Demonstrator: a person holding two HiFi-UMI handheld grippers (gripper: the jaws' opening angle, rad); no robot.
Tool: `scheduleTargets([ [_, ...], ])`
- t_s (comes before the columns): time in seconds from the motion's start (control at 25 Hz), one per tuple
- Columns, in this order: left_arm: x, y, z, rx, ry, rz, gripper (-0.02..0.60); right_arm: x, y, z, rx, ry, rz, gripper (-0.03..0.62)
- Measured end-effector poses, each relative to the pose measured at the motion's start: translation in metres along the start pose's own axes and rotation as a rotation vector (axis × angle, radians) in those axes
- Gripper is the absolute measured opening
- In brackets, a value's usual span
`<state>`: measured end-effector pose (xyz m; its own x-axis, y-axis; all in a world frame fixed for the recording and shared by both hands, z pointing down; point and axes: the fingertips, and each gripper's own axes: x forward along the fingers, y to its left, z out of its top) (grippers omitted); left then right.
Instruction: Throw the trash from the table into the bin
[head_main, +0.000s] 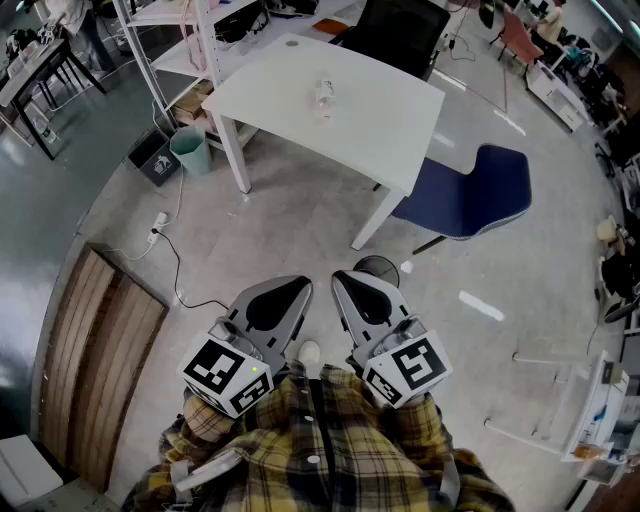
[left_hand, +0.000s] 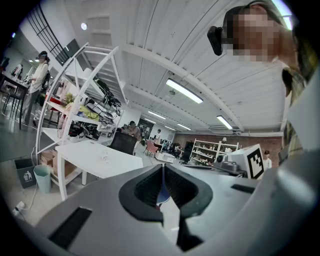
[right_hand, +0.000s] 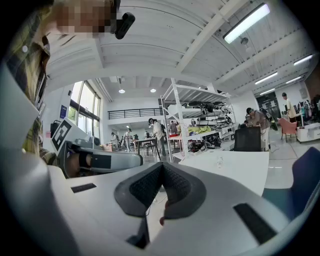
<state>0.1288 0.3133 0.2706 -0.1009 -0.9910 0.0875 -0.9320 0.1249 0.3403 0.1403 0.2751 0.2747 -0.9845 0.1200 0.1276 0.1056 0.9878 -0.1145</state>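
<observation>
A small clear crumpled piece of trash (head_main: 322, 97) lies near the middle of the white table (head_main: 380, 120), which stands well ahead of me. A pale green bin (head_main: 190, 150) and a dark bin (head_main: 153, 158) stand on the floor by the table's left leg. My left gripper (head_main: 303, 285) and right gripper (head_main: 340, 278) are held side by side close to my body, far from the table. Both are shut with nothing between the jaws. The left gripper view shows its jaws (left_hand: 163, 167) meeting, with the trash (left_hand: 105, 158) and green bin (left_hand: 42, 178) in the distance. In the right gripper view the jaws (right_hand: 161, 167) meet too.
A blue chair (head_main: 478, 193) stands right of the table, and a black chair (head_main: 400, 35) behind it. A power strip with a cable (head_main: 158, 226) lies on the floor at left, beside a wooden panel (head_main: 100, 360). A dark round object (head_main: 378, 268) sits on the floor just ahead.
</observation>
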Motion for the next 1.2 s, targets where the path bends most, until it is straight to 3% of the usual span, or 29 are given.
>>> scheduleTargets([
  [0.28, 0.005, -0.015, -0.009, 0.008, 0.013, 0.002, 0.021, -0.017, -0.004, -0.004, 0.011, -0.009, 0.006, -0.003],
  [0.6, 0.002, -0.005, -0.023, -0.023, 0.048, 0.052, 0.023, -0.017, -0.017, -0.018, 0.076, 0.005, 0.016, -0.002],
  [0.88, 0.02, 0.04, -0.023, -0.053, 0.075, 0.053, 0.021, 0.026, -0.036, -0.027, 0.094, 0.04, 0.013, -0.002],
  [1.2, 0.069, 0.123, 0.028, -0.051, 0.029, -0.002, 0.021, 0.107, -0.075, -0.009, 0.067, 0.078, -0.033, -0.002],
])
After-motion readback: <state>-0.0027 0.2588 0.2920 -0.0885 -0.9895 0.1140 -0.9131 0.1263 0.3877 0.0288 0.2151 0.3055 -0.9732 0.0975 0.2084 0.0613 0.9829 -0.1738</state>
